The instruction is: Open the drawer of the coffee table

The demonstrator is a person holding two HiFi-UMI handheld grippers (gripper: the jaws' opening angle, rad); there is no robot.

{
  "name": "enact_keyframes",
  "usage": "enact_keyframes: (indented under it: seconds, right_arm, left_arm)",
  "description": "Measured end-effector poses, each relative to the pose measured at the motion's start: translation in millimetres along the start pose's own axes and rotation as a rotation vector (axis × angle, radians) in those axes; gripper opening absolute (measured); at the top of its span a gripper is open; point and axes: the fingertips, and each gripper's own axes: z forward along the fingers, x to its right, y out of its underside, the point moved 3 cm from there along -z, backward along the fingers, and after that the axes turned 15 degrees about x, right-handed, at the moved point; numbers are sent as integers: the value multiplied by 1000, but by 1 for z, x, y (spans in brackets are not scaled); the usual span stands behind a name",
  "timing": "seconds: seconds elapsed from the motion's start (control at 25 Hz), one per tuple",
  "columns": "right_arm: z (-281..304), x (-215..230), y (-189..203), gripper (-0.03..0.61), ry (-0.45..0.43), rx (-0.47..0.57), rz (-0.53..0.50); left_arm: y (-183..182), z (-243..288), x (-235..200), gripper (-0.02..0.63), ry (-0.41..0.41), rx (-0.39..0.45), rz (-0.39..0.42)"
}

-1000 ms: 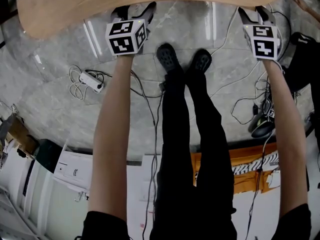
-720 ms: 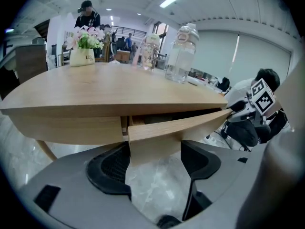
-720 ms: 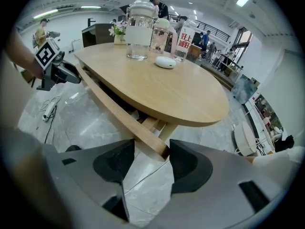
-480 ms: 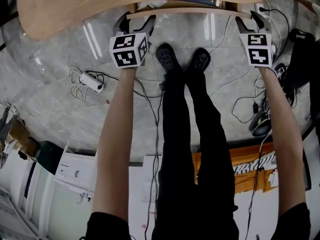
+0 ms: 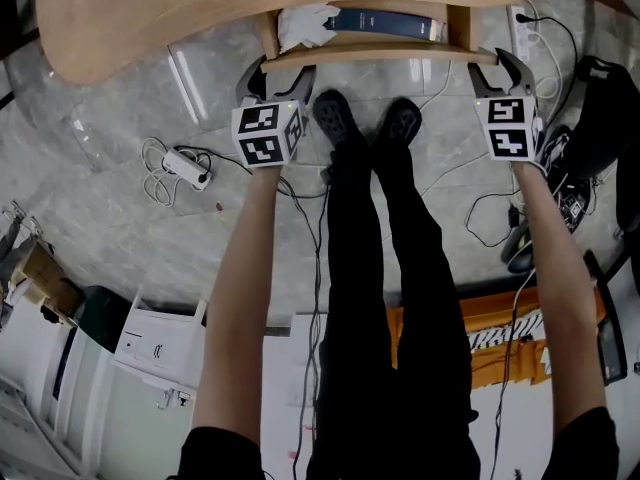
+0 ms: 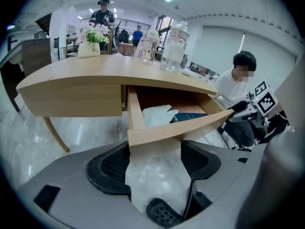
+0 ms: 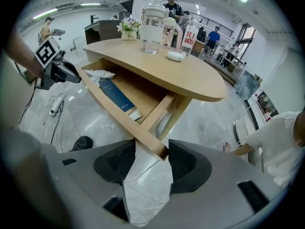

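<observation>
The light wooden coffee table runs along the top of the head view. Its drawer stands pulled out from under the top, and its front board spans between my two grippers. My left gripper is shut on the board's left end, while my right gripper holds the right end. The right jaws have just been closing slightly, with the board between them. Inside the drawer lie a white cloth and a dark blue book.
The person's black shoes stand on the marble floor just below the drawer. A power strip with cables lies at the left and more cables and a black bag at the right. Glass jars and a flower vase stand on the table top.
Both grippers have moved back toward the person with the drawer front. The drawer has slid out from under the table top, and the white cloth and blue book now show.
</observation>
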Motion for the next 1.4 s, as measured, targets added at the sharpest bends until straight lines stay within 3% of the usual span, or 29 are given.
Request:
enact_keyframes:
  seconds: [0.8, 1.08, 1.4]
  right_arm:
    - [-5, -29, 17, 215, -28, -50, -12]
    - [0, -28, 18, 215, -15, -51, -8]
    - [-18, -31, 15, 225, -44, -85, 9]
  left_arm:
    - [32, -16, -3, 344, -7, -98, -24]
    - [32, -11, -4, 344, -5, -92, -17]
    - [37, -32, 7, 376, -88, -154, -81]
